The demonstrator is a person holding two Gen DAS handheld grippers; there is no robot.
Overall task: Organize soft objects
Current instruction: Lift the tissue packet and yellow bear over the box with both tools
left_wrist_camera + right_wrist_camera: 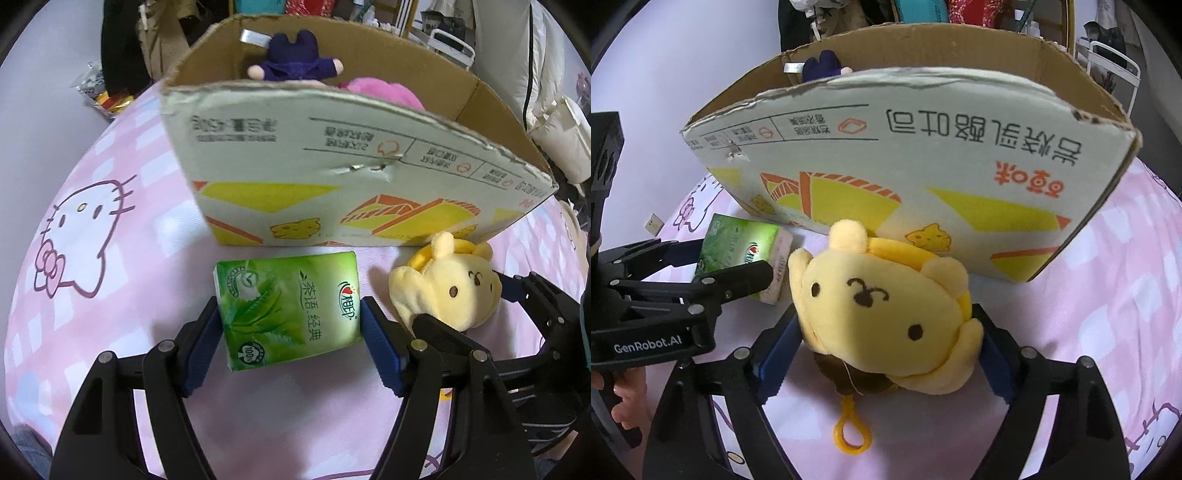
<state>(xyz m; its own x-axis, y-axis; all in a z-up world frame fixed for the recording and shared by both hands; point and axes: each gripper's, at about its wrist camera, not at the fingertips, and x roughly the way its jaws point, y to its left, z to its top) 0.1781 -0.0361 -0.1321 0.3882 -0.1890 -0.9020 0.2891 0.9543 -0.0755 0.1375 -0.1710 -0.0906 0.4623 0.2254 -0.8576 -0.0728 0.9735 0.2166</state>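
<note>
My left gripper (290, 314) is shut on a green tissue pack (288, 306), its blue pads pressed on both sides, just above the pink Hello Kitty bedsheet (110, 295). My right gripper (886, 332) is shut on a yellow plush dog (882, 314) with a yellow clip loop; the plush also shows in the left wrist view (447, 288). An open cardboard box (369, 184) stands right behind both, holding a purple plush (295, 62) and a pink plush (380, 92). The box (923, 166), the tissue pack (738, 247) and the left gripper (731, 275) show in the right wrist view.
Clutter, bags and a white rack (450, 44) stand beyond the bed behind the box. A packet (107, 99) lies at the far left edge of the bed. The sheet extends left and right of the box.
</note>
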